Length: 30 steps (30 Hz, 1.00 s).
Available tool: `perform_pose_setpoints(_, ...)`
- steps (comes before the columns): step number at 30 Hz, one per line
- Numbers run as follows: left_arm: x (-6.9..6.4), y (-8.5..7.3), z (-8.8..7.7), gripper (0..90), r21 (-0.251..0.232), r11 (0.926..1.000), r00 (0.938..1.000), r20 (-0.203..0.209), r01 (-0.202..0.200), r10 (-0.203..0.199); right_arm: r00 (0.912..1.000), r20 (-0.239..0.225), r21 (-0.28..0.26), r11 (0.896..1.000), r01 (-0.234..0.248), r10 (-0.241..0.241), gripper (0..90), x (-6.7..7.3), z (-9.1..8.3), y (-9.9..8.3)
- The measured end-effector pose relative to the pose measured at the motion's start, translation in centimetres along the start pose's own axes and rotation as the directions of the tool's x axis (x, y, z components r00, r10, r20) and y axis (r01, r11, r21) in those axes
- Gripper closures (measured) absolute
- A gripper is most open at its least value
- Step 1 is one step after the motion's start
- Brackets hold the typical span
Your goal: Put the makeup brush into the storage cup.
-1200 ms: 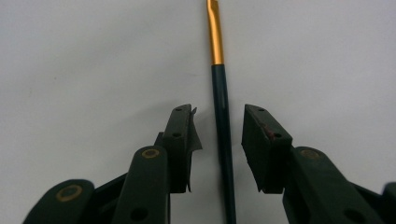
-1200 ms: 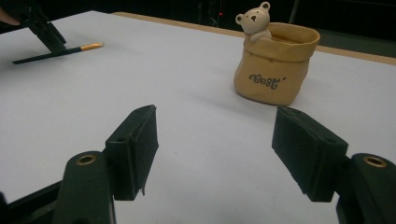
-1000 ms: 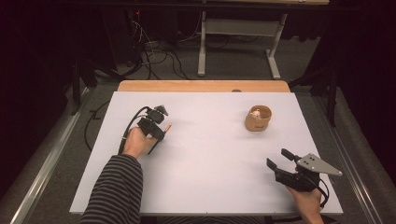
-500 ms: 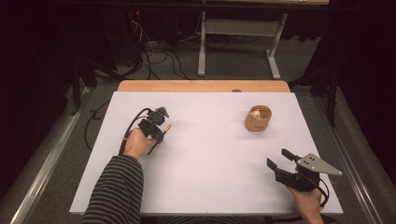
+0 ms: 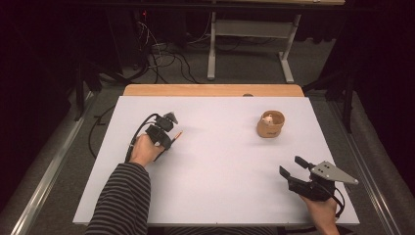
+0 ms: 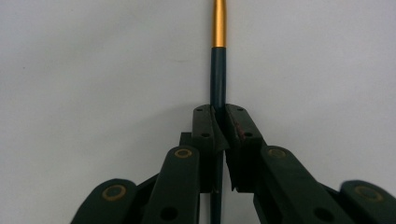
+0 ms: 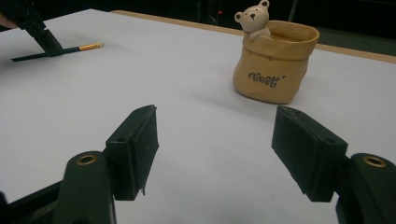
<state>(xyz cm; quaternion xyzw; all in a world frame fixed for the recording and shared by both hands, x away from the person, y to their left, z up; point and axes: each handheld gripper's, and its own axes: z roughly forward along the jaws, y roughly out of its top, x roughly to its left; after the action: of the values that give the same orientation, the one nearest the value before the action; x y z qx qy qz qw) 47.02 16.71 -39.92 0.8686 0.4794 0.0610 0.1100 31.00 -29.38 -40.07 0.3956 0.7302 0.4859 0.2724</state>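
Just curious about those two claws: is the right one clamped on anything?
No: in the right gripper view the right gripper has its jaws wide apart over bare table, short of the bear pot.

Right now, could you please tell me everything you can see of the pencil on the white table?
The pencil is slim and dark green, with a shiny gold or orange end section pointing away from the left gripper. It looks like painted wood or plastic; I cannot tell which. It lies flat on the white table, left of centre. The left gripper's jaws have just been closing and now clamp its dark shaft, which runs between them. Nothing else touches it.
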Motion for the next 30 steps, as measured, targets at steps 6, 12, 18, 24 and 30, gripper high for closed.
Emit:
perform_pose_setpoints(6,0.2,0.0,0.0,83.3,0.001,1.0000,0.9999,0.014,0.008,-0.008,1.0000,-0.004,-0.002,1.000,0.001,-0.001,33.5,0.0,0.0,0.0)
perform_pose_setpoints(12,0.2,0.0,0.0,83.5,0.000,0.9999,0.9998,0.014,0.013,-0.013,1.0000,-0.005,-0.001,1.000,0.000,0.000,33.5,0.0,0.0,0.0)
perform_pose_setpoints(18,0.2,-0.1,-0.2,83.6,-0.014,0.9998,0.9998,0.018,0.012,-0.011,1.0000,-0.005,-0.002,1.000,0.007,-0.007,33.5,0.0,0.0,0.0)
perform_pose_setpoints(24,0.3,-0.2,-0.6,83.6,-0.037,0.9993,0.9997,0.024,0.008,-0.007,1.0000,-0.004,-0.001,1.000,0.009,-0.009,33.5,0.0,0.0,0.0)
perform_pose_setpoints(30,0.1,-0.3,-1.2,83.6,-0.063,0.9980,0.9995,0.032,0.001,0.001,1.0000,-0.004,-0.001,1.000,0.005,-0.005,33.5,0.0,0.0,0.0)
